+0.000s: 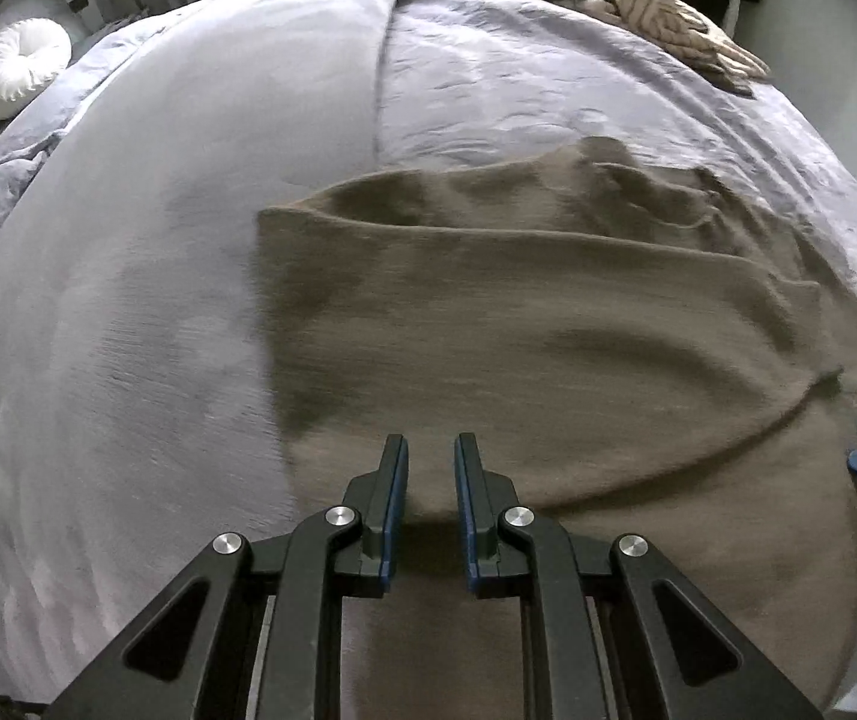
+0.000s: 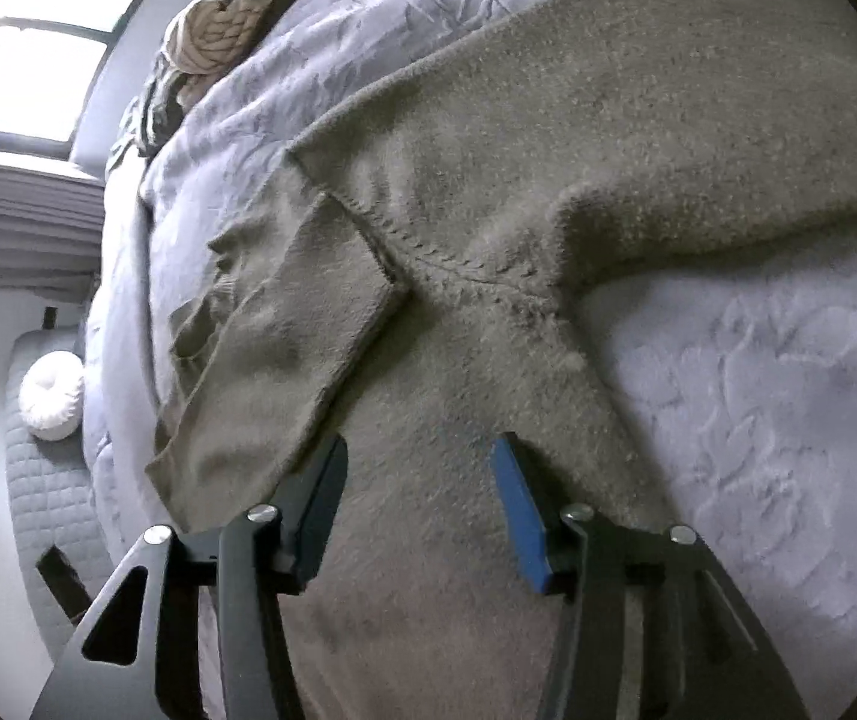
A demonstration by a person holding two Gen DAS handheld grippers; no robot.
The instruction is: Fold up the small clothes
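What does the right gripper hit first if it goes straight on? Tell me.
The right gripper would most likely meet the brown sweater directly ahead of its open fingers, on the bed; depth is unclear.

We are finding no readable text, label, brand, number or sign in either view.
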